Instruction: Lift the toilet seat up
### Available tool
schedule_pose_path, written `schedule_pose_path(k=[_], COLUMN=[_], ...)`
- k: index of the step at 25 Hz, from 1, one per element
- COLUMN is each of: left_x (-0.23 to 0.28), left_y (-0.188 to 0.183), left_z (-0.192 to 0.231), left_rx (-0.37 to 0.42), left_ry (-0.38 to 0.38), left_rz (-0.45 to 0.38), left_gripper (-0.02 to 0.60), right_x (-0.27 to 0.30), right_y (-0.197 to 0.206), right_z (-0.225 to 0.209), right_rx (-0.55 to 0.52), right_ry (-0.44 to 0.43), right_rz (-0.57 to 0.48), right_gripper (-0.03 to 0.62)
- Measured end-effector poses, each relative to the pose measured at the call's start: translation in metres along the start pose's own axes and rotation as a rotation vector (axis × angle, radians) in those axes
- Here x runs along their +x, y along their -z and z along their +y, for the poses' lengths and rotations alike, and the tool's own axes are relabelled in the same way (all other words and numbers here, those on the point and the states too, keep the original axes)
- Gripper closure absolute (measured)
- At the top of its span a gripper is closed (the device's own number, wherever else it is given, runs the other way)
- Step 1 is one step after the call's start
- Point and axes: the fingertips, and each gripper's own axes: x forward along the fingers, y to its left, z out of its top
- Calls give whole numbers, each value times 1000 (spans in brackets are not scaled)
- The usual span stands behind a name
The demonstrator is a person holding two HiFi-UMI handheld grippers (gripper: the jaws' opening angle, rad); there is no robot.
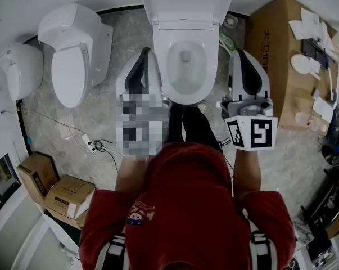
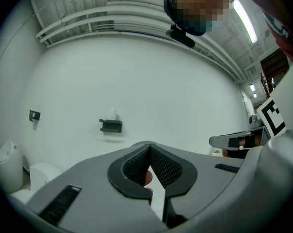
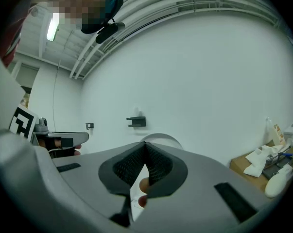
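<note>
Premises: a test or storage room for sanitary ware, not a household bathroom. Left of the open toilet stand a second toilet and a third white fixture. A cardboard box stands right of it, with further cartons and loose cables to its near left.

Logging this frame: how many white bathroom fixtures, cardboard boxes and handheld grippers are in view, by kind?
White bathroom fixtures: 3 (open toilet, lidded toilet, far-left fixture)
Cardboard boxes: 3 (large box, small box, second small box)
Grippers: 2 (left gripper, right gripper)
Total: 8
</note>
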Motion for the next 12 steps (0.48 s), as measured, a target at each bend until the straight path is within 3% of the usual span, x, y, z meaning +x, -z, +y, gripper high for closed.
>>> schedule_pose_path(k=[12], left_x=[-4], left_y=[37], left_z=[7], left_rx=[-36], left_ry=[5], left_rz=[47], left_gripper=[574], right_x=[11], right_y=[40], right_z=[19], right_rx=[17], right_ry=[-36], right_rz=[62], right_gripper=[585])
